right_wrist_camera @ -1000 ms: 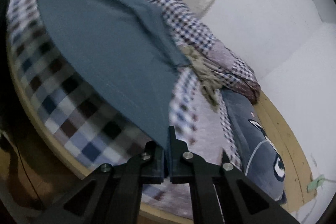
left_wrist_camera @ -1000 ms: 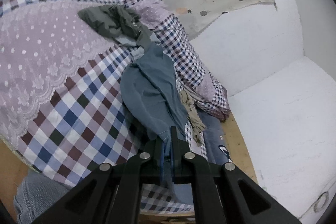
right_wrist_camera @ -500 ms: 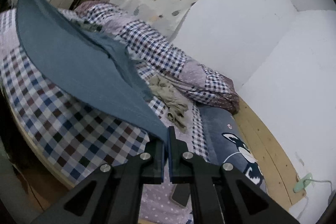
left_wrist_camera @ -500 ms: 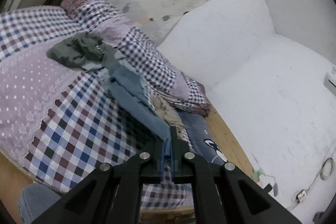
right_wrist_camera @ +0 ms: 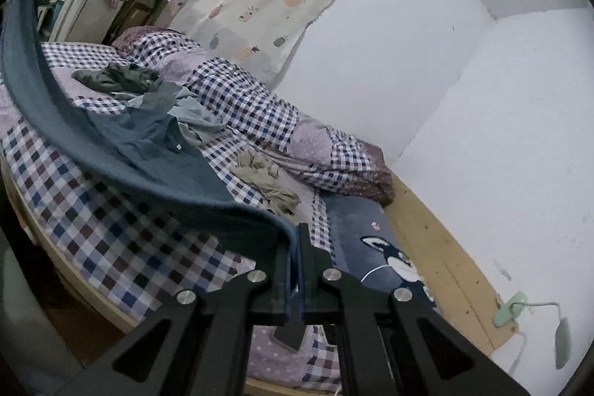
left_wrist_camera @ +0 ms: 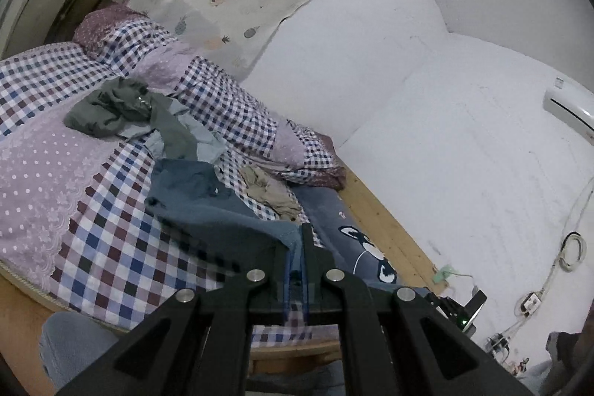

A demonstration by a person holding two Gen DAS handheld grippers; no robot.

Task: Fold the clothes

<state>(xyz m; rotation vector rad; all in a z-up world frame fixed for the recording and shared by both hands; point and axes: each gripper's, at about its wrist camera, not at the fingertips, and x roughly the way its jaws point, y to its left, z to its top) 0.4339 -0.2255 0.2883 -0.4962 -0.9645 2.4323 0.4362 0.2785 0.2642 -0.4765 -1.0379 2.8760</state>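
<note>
Left gripper (left_wrist_camera: 296,247) fingers clenched on hem of blue-grey T-shirt (left_wrist_camera: 208,195); right gripper (right_wrist_camera: 295,247) fingers clenched on same hem. Checked bed (left_wrist_camera: 111,247) fills 9 o'clock half. Shirt hangs between grippers, collar end trailing on bed toward 10 o'clock. Olive garment (left_wrist_camera: 107,110) heaped at 10 o'clock; beige garment (right_wrist_camera: 267,180) crumpled just beyond fingertips at 12 o'clock.

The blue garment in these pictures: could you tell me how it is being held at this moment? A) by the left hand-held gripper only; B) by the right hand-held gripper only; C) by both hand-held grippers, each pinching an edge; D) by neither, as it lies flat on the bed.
C: the left hand-held gripper and the right hand-held gripper are each shut on an edge of the blue garment, lifting it off the bed.
</note>
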